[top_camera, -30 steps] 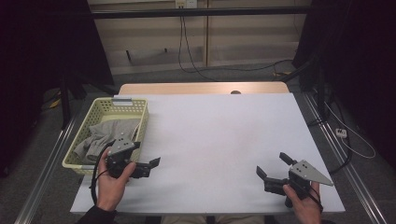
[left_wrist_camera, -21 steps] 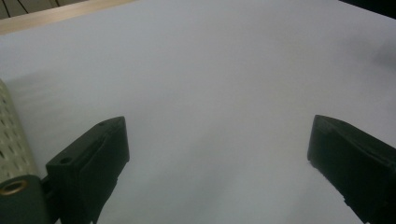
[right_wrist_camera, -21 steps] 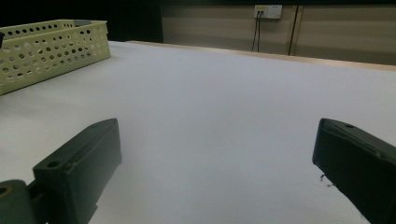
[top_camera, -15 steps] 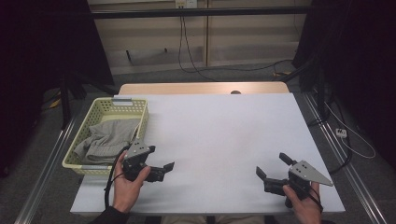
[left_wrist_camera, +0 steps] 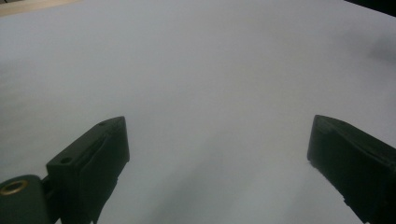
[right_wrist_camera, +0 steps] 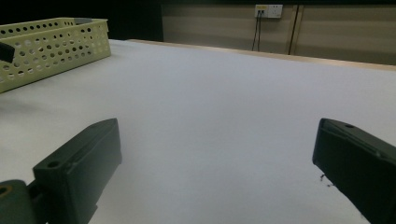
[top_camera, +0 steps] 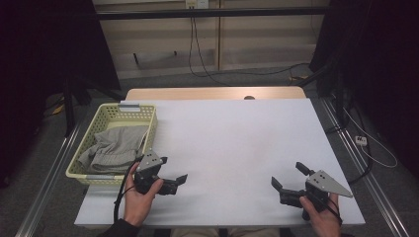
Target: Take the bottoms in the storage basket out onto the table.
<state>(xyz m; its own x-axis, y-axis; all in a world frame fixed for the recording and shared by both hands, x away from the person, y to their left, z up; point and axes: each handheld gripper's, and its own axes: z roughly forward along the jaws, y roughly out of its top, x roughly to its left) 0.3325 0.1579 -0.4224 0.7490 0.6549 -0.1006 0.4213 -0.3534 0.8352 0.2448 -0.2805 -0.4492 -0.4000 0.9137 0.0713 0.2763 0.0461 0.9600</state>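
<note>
Your left gripper point(top_camera: 174, 174) sits just off the basket point(top_camera: 148, 132) corner, jaws spread wide, nothing in them. It's staged for the grey cloth point(top_camera: 114, 148), heaped inside the basket. Right gripper point(top_camera: 289, 180) is wide open and empty, parked low near the table point(top_camera: 237, 133) edge, well clear.

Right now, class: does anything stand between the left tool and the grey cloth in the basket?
Yes: the basket's near wall. The left tool sits open over the white tabletop just outside it; the grey cloth lies inside, uncovered from above.
</note>
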